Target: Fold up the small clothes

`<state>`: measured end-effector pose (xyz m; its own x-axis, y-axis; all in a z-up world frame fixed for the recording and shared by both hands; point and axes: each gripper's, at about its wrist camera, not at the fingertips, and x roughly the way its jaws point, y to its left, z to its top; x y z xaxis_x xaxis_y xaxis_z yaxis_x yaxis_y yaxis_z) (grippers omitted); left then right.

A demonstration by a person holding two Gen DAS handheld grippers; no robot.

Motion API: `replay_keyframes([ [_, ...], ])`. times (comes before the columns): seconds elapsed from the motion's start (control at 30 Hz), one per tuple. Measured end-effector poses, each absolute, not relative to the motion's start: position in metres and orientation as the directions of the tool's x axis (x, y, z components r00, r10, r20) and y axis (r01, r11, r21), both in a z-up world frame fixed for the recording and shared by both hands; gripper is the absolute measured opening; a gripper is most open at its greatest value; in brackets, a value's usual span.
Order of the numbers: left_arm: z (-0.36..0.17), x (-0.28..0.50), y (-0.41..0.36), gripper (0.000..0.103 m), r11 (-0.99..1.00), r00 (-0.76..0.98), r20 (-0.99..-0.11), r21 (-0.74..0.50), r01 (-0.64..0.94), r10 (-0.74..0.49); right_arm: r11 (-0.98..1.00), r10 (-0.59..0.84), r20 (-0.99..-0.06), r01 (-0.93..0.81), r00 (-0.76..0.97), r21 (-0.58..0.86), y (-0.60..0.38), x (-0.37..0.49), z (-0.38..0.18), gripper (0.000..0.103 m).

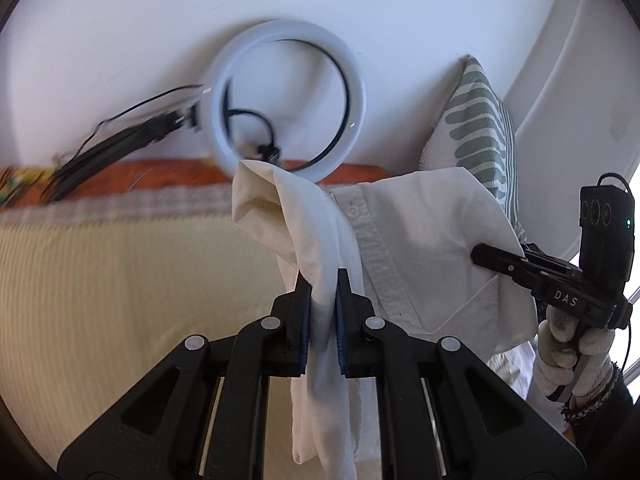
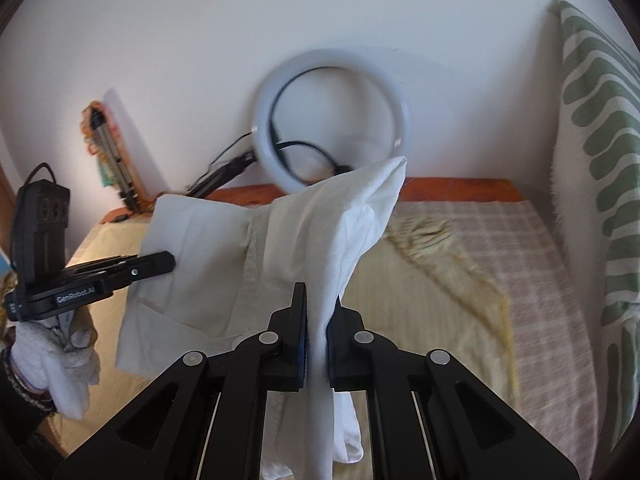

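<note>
A small white button-up shirt [image 1: 420, 240] hangs in the air above the bed, stretched between both grippers. My left gripper [image 1: 324, 280] is shut on a bunched fold of its cloth, with a tail of fabric hanging down between the fingers. In the right wrist view my right gripper [image 2: 320, 300] is likewise shut on a gathered part of the shirt [image 2: 208, 248]. The right gripper [image 1: 480, 256] shows at the shirt's right side, held by a gloved hand [image 1: 568, 344]. The left gripper [image 2: 170, 262] shows at the shirt's left side.
Under the shirt lies a bed with a yellow striped cover [image 2: 440, 300] and an orange blanket edge [image 2: 460, 188]. A ring light [image 2: 332, 120] with cables leans on the white wall. A green-patterned pillow [image 2: 600, 160] stands at the right; a folded tripod [image 2: 116, 168] stands at the far left.
</note>
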<state>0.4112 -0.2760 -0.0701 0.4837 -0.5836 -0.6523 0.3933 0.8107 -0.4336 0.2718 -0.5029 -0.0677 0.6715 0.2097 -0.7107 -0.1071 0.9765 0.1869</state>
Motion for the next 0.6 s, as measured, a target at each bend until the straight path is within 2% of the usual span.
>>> replay_keyframes([
  [0.23, -0.082, 0.458, -0.337, 0.008, 0.8, 0.48, -0.645, -0.42, 0.428, -0.595, 0.991, 0.115, -0.708, -0.026, 0.697, 0.134, -0.549, 0.31, -0.071, 0.006],
  [0.4, -0.099, 0.477, -0.356, 0.008, 0.802, 0.475, -0.65, -0.423, 0.421, -0.592, 0.995, 0.06, -0.725, 0.02, 0.686, 0.101, -0.567, 0.328, -0.087, 0.006],
  [0.6, -0.123, 0.491, -0.365, 0.008, 0.836, 0.483, -0.689, -0.371, 0.405, -0.54, 0.996, 0.01, -0.757, 0.06, 0.654, 0.064, -0.58, 0.347, -0.119, 0.006],
])
